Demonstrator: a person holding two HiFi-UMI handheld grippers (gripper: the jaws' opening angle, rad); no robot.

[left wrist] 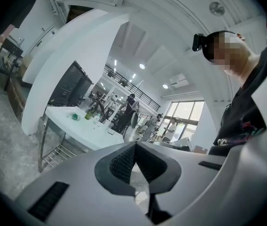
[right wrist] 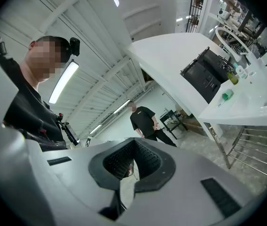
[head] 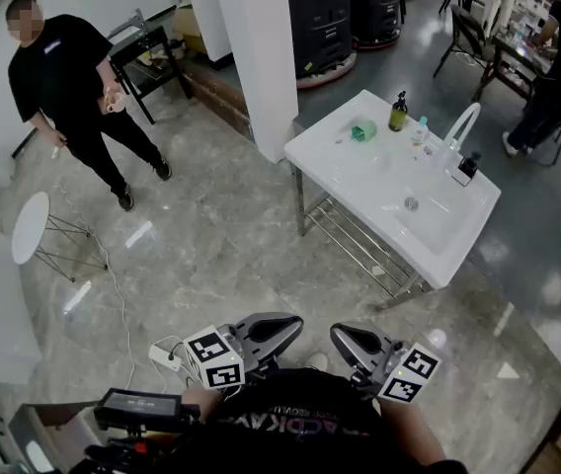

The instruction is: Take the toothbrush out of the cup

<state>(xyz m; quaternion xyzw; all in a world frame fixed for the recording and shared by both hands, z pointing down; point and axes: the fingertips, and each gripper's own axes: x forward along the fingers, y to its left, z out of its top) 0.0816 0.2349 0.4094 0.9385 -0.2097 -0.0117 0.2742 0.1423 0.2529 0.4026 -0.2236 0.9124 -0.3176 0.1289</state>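
Plainly nothing is under way yet. The grey stone floor takes up most of the head view, and the white tabletop with its sunk basin stands well apart from both tools. A bystander in black waits on the far left.

The left hand-held gripper and the right hand-held gripper sit close to the wearer's chest. Each is clenched tip to tip on nothing.

The green cup rests near the tabletop's short end away from the basin, toward the tap-side edge and beside a dark bottle. The toothbrush is too small to make out.

I judge it light, stiff and smooth, so it is best pinched mid-handle and drawn along the cup's axis, since the cup may tip. No label is legible, and the marker cubes carry patterns only.
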